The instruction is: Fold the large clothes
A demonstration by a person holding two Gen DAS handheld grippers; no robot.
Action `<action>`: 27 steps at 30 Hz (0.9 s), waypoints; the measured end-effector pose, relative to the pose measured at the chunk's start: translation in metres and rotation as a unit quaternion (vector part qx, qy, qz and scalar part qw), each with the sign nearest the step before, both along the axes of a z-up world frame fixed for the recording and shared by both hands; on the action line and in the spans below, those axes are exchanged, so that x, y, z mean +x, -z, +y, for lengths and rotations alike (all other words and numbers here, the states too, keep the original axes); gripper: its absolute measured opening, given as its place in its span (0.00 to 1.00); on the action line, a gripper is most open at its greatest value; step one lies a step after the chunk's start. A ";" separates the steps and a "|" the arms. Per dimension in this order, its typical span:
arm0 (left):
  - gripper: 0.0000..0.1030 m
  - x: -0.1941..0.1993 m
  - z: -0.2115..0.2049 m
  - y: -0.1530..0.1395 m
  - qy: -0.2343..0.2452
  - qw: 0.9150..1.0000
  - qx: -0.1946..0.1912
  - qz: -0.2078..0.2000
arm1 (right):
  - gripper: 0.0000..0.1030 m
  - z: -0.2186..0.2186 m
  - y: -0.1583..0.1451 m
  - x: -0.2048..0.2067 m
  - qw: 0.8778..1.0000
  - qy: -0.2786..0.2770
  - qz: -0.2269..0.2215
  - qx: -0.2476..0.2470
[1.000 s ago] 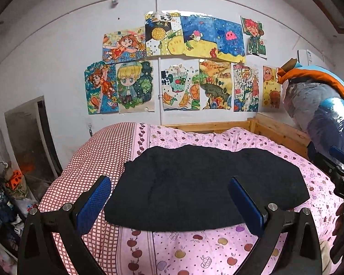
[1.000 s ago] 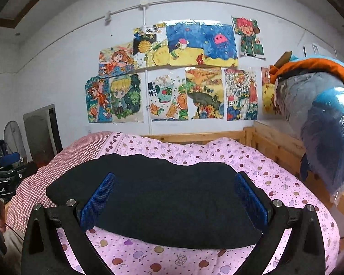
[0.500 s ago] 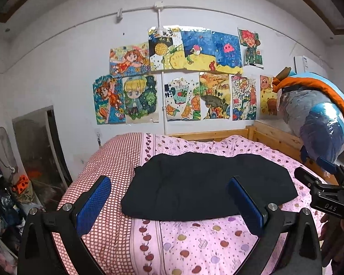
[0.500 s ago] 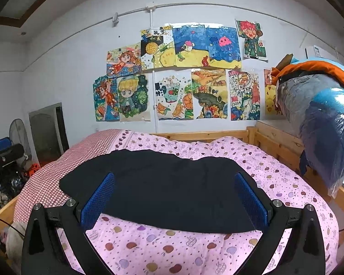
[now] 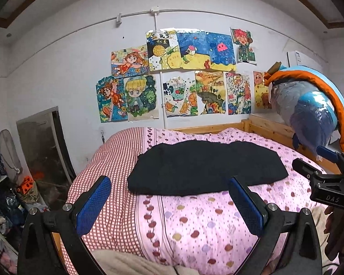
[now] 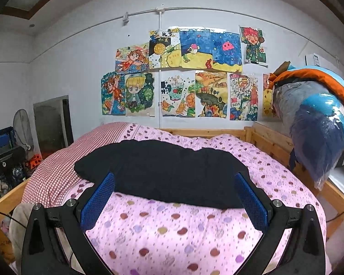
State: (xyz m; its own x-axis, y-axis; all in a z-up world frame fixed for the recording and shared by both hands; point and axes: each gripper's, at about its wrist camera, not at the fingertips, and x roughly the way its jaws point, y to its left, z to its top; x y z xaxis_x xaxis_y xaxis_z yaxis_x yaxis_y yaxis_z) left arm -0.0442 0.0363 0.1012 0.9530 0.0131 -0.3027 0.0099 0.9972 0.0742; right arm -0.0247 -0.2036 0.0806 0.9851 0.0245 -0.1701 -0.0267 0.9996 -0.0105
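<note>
Blue-padded and wide open, your left gripper [image 5: 169, 204] and right gripper [image 6: 175, 202] hover empty short of the black garment [image 5: 204, 168], lying flat crosswise on the bed [image 6: 172, 229].

A pink spotted quilt [image 5: 217, 217] with a red checked panel [image 5: 117, 160] at frame left covers the wooden bed [image 6: 270, 142]. Colourful drawings [image 6: 183, 73] fill the wall at upper centre. A plastic-wrapped bundle [image 6: 318, 133] sits at right; a fan [image 6: 23, 126] stands at far left.
</note>
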 end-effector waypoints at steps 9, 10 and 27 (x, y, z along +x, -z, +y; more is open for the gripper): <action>1.00 -0.003 0.003 0.032 0.004 1.000 -0.012 0.018 | 0.99 0.000 0.014 -0.018 1.000 0.015 0.011 -0.004; 1.00 -0.002 0.005 0.035 0.004 1.000 -0.016 0.018 | 0.99 0.000 0.015 -0.019 1.000 0.016 0.012 -0.003; 1.00 0.042 0.009 0.075 -0.012 1.000 -0.017 0.023 | 0.99 -0.009 0.049 0.012 0.998 0.052 0.043 -0.013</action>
